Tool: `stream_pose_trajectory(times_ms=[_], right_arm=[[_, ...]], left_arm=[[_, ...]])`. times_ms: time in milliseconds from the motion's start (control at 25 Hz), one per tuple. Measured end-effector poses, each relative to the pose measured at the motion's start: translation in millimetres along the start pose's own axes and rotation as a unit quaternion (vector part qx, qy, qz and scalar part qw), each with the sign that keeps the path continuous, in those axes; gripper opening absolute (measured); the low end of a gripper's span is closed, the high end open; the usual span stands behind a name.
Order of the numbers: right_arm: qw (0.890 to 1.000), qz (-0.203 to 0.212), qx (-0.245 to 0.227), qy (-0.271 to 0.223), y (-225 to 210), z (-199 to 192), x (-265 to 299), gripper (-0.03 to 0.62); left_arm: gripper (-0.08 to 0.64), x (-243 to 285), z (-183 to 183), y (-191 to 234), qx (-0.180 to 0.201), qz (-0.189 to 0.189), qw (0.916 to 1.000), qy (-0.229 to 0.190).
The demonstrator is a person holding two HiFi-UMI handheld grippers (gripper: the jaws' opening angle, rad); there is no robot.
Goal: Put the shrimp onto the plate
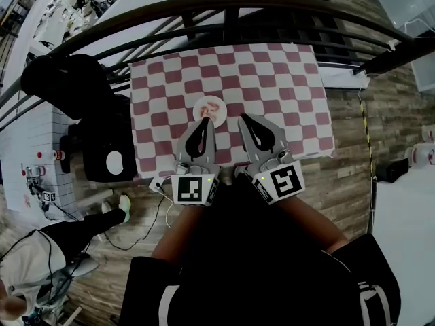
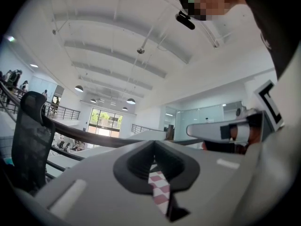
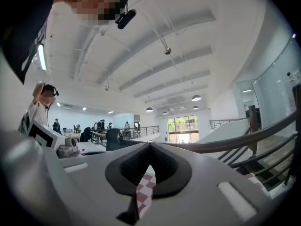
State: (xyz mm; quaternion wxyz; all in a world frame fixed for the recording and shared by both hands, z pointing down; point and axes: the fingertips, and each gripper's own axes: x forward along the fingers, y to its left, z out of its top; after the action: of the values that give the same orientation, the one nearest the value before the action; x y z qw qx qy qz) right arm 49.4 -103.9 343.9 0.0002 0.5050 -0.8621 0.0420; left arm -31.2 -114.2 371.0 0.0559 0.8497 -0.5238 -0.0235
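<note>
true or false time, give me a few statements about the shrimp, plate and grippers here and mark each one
1. The shrimp lies on the plate. True.
2. The left gripper holds the shrimp. False: it is shut and empty, with its tips just short of the plate.
3. The table is covered by a red-and-white checkered tablecloth. True.
4. The right gripper has its jaws wide open. False: they are shut with nothing between them.
5. The plate sits at the table's far right corner. False: it is near the middle, just beyond the gripper tips.
</note>
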Motion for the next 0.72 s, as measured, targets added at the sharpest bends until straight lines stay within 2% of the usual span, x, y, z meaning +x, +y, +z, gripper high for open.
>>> stream_pose_trajectory(times_ms=[120, 240, 600, 720], right_arm=[[1.0, -0.002, -0.012, 0.004, 2.9, -0.4, -3.4, -0.003], [1.0, -0.006, -0.024, 0.003, 4.7, -0.7, -4.6, -0.003], [1.0, -0.015, -0.017, 0.009, 1.7, -4.3, -4.1, -0.003], [1.0, -0.02, -0.012, 0.01, 1.1, -6.3, -3.6, -0.003]], left_arm=[[0.008, -4.2, 2.8, -5.3, 0.0, -0.005, 0.9999, -0.011], [0.008, -6.2, 4.4, -5.3, 0.009, -0.001, 1.0, -0.004], [0.008, -6.1, 1.0, -12.8, 0.028, -0.016, 0.9995, 0.001], [0.008, -6.4, 1.4, -15.2, 0.022, -0.023, 0.9995, -0.002]])
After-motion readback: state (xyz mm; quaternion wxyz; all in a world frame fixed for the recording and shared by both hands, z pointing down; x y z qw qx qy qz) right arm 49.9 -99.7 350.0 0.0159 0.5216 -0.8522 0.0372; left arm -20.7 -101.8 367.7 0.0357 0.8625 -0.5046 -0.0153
